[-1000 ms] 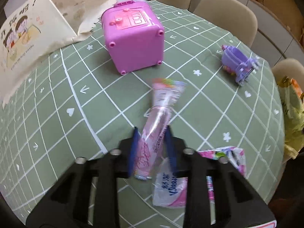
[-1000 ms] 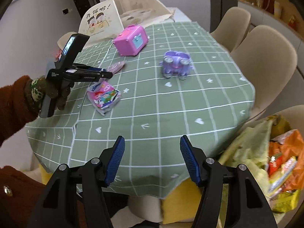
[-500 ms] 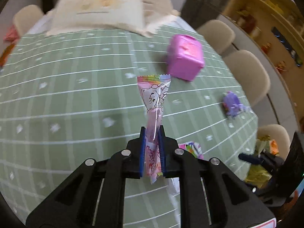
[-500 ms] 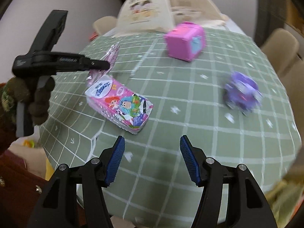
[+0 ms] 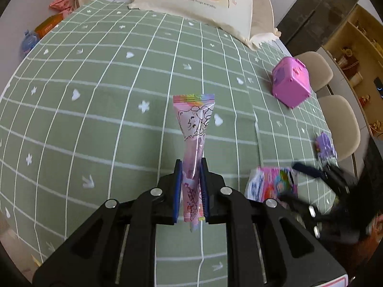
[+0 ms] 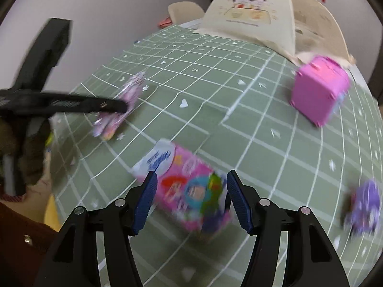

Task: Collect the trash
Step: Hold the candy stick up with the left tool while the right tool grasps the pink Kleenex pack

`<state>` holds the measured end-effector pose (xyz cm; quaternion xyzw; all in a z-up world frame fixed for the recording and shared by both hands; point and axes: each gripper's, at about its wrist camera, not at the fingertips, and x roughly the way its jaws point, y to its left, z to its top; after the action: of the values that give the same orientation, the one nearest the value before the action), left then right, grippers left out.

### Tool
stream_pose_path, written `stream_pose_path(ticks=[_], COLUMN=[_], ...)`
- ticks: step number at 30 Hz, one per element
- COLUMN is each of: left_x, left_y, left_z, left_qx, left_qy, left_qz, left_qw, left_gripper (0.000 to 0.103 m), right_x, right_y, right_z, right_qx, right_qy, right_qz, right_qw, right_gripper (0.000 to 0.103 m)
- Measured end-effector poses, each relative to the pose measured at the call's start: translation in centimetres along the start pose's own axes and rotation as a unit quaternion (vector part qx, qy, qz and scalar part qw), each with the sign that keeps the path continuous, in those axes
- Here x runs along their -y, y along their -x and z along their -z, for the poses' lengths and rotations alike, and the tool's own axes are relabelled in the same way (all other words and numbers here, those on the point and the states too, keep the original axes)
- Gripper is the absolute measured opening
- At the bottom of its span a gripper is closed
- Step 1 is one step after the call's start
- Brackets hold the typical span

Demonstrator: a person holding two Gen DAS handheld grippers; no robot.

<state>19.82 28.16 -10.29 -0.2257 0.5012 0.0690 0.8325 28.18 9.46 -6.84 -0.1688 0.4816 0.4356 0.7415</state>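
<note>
Pink wrapper (image 5: pixel 194 129) clamped in left gripper (image 5: pixel 191 186); right gripper (image 6: pixel 191 201) apart over tissue pack (image 6: pixel 182 191).

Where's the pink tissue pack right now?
In the right wrist view the pink tissue pack lies on the green tablecloth between the open right gripper fingers.

Round table (image 5: pixel 95 110) green grid cloth; beige chairs (image 5: pixel 340 122); white wall (image 6: pixel 115 19).

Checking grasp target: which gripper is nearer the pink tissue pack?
Right. The right gripper has its open fingers on either side of the pink tissue pack; the left gripper is off beside it, holding a candy wrapper.
</note>
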Motion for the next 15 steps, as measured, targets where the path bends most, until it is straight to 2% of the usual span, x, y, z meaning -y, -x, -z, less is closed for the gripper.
stream_pose_path(ticks=[4, 7, 11, 15], left_x=[0.6, 0.9, 1.4, 1.8], left_y=[0.4, 0.9, 1.3, 1.5], left_z=[1.1, 1.3, 1.3, 1.5], left_qx=[-0.001, 0.008, 0.015, 0.014], left_qy=[-0.015, -0.024, -0.026, -0.029], left_qz=[-0.005, -0.011, -0.008, -0.003], left_qw=[0.9999, 0.9996, 0.9995, 0.9995], left_gripper=[0.013, 0.013, 0.013, 0.013], right_x=[1.7, 1.7, 0.0, -1.7], right_y=[-1.7, -1.0, 0.0, 0.3], right_z=[-0.4, 0.7, 2.6, 3.9], right_qx=[-0.028, -0.025, -0.026, -0.024], right_qy=[-0.060, -0.084, -0.059, -0.013], right_qz=[-0.040, -0.059, -0.050, -0.017], right_qw=[0.997, 0.994, 0.997, 1.000], right_gripper=[0.057, 0.057, 0.057, 0.058])
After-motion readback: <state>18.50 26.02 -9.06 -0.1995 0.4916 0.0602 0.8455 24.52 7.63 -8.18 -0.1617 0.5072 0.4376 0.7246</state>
